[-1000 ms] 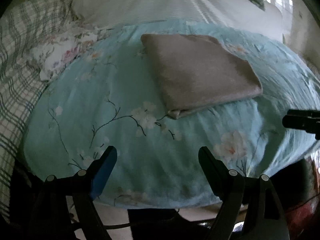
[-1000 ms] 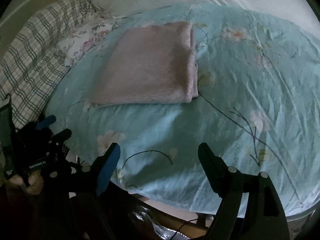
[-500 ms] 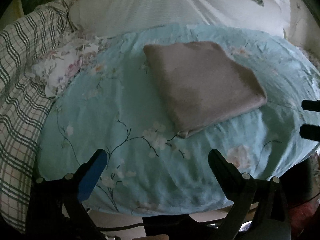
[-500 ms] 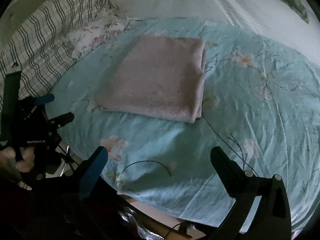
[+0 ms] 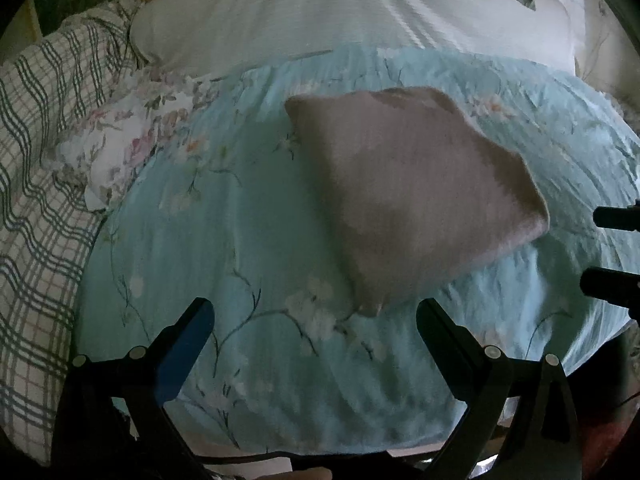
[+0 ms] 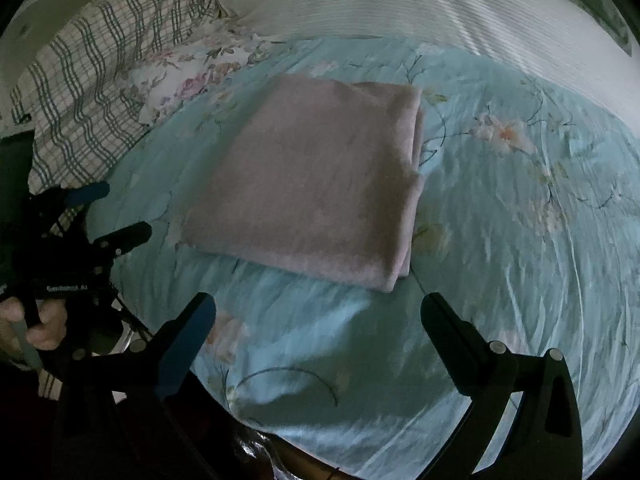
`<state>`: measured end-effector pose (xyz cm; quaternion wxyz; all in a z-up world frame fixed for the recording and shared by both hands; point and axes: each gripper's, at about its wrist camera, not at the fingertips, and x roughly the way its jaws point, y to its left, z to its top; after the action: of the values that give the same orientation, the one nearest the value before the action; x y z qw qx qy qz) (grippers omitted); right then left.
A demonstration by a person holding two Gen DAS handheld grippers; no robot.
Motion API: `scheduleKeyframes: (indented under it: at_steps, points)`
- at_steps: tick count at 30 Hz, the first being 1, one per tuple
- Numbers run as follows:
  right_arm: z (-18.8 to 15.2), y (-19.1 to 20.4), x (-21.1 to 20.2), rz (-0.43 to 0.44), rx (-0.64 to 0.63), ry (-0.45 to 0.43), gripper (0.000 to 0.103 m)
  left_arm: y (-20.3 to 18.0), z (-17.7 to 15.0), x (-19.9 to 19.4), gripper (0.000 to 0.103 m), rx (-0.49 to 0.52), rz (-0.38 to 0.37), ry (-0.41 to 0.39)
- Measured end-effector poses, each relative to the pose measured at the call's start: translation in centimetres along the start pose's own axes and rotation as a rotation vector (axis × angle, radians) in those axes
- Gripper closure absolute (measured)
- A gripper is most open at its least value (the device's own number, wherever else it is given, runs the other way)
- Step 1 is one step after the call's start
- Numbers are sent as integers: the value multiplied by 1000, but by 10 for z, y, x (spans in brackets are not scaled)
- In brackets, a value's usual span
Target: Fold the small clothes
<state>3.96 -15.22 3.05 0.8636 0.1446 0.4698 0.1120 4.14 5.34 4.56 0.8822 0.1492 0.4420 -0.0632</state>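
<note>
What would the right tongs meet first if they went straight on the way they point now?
Probably the near edge of the folded pinkish cloth, or the light blue floral sheet just before it; depth is unclear. The right tongs are open and empty, and nothing else lies in that line.

A folded cloth point(image 6: 316, 188) lies flat at mid-frame on a floral sheet point(image 6: 520, 240) spread over a bed. Beyond the sheet, along the top of the frame, runs a striped cover point(image 6: 420, 4). At upper left a checked blanket point(image 6: 88, 80) is bunched, with a flowered cloth point(image 6: 188, 68) between it and the folded cloth. At lower left, a hand point(image 6: 36, 324) sits off the sheet's edge.
</note>
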Motion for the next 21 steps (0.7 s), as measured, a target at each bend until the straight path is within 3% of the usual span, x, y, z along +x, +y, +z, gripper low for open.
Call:
scheduleKeyframes:
  at_steps: [21]
  points:
    - [32, -7, 23, 28, 25, 20, 1, 3, 26, 24, 2, -16, -16, 48]
